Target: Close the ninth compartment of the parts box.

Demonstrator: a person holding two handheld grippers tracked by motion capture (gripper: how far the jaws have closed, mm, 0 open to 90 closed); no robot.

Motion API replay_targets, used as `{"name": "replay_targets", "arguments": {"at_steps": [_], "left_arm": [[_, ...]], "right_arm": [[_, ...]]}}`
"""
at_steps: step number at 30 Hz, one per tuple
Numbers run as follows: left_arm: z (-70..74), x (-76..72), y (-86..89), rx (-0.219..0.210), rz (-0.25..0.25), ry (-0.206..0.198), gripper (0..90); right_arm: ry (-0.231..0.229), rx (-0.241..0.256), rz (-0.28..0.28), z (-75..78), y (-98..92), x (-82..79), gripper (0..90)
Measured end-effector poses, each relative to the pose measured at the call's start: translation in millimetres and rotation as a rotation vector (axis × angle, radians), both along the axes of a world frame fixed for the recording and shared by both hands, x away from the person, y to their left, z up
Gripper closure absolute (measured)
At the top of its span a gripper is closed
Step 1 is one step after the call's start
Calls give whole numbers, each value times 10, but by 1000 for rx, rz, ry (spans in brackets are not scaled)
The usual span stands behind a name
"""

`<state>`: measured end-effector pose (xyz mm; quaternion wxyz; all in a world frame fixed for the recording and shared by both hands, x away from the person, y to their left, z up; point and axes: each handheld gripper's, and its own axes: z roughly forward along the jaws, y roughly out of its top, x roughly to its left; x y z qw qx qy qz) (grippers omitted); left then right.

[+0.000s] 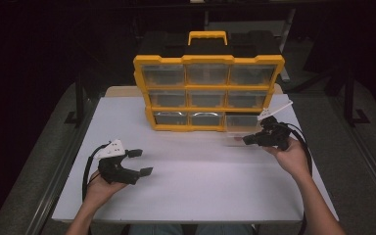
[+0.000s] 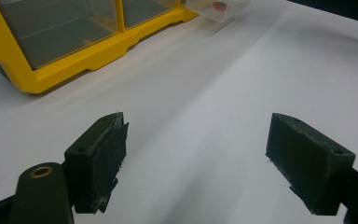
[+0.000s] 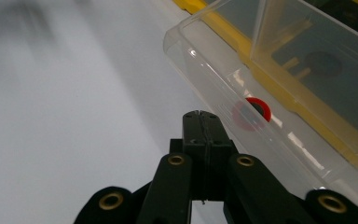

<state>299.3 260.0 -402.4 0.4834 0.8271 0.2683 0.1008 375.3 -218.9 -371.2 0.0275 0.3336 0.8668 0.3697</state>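
Observation:
A yellow organizer (image 1: 208,59) with clear drawers stands at the back of the white table (image 1: 200,186). Its bottom right drawer (image 1: 240,128) is pulled out toward me, and a small red ring (image 3: 255,111) lies inside it. My right gripper (image 1: 247,140) is at that drawer's front. In the right gripper view the gripper (image 3: 203,116) is shut beside the drawer's clear front wall (image 3: 200,56), with nothing visible between the jaws. My left gripper (image 1: 143,162) hovers open over the table's left front. In the left gripper view the gripper (image 2: 196,149) holds nothing.
The organizer's yellow carry handle (image 1: 207,36) sticks up at its top. In the left gripper view the organizer's lower frame (image 2: 74,65) lies at the upper left and the pulled-out drawer (image 2: 216,8) at the top. Dark floor surrounds the table.

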Motion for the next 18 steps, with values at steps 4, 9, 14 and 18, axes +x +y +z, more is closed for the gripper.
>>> {"name": "replay_targets", "arguments": {"at_steps": [4,9,14,18], "left_arm": [[4,-4,3,-2,1,1,199],[6,-4,8,-6,4,3,199],[6,-5,9,-4,3,2,200],[6,-6,10,-8,5,3,200]], "right_arm": [[-8,5,2,11,-9,35,889],[-5,19,-10,30,-18,58,890],[-9,19,-12,21,-15,73,890],[-11,22,-15,19,-23,92,890]]}}
